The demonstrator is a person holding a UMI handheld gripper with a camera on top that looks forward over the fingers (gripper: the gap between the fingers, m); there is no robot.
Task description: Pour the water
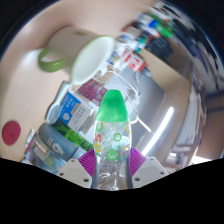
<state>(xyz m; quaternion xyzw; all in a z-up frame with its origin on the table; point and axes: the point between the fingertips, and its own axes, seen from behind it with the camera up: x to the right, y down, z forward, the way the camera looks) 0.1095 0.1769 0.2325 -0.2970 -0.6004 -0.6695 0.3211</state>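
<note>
My gripper (111, 165) is shut on a clear plastic water bottle (111, 140) with a green cap (115, 101) and a green and white label. Both purple pads (90, 160) press on the bottle's sides. The bottle points forward from between the fingers, its cap toward a green and white mug (92, 62) that stands beyond it, its opening facing me. The cap looks to be on the bottle.
A white mug handle or second cup (52, 60) lies beside the green mug. Boxes and packets (72, 108) crowd the surface near the bottle. A red round thing (12, 132) sits off to the side. A shiny metal surface (160, 100) lies beside the bottle.
</note>
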